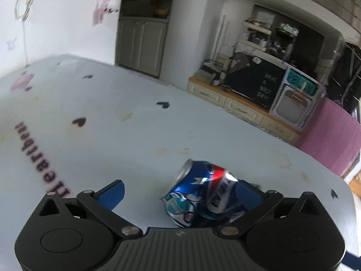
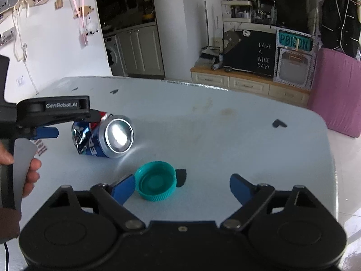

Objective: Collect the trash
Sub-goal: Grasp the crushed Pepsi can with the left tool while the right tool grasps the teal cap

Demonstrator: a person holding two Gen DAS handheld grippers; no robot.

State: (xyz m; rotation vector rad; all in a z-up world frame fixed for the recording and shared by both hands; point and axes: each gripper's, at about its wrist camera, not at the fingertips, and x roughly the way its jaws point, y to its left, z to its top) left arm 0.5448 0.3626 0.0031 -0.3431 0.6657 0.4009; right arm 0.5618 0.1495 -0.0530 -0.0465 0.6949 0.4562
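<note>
A: Trash count on the table (image 2: 225, 140)?
B: Two pieces. One crushed blue soda can (image 2: 106, 137), one teal bottle cap (image 2: 156, 181).
A: Grippers?
B: Two. Left gripper (image 1: 180, 192), right gripper (image 2: 181, 186). Two blue fingers on each.
A: Hands?
B: One hand (image 2: 29, 176) visible, at the left gripper's handle.
A: Table markings?
B: Dark heart prints: four clear in the left wrist view, a couple more too blurred to count. One line of printed text (image 1: 40, 160).
A: Background?
B: One black sign (image 2: 259, 54), one pink block (image 2: 338, 90).
</note>
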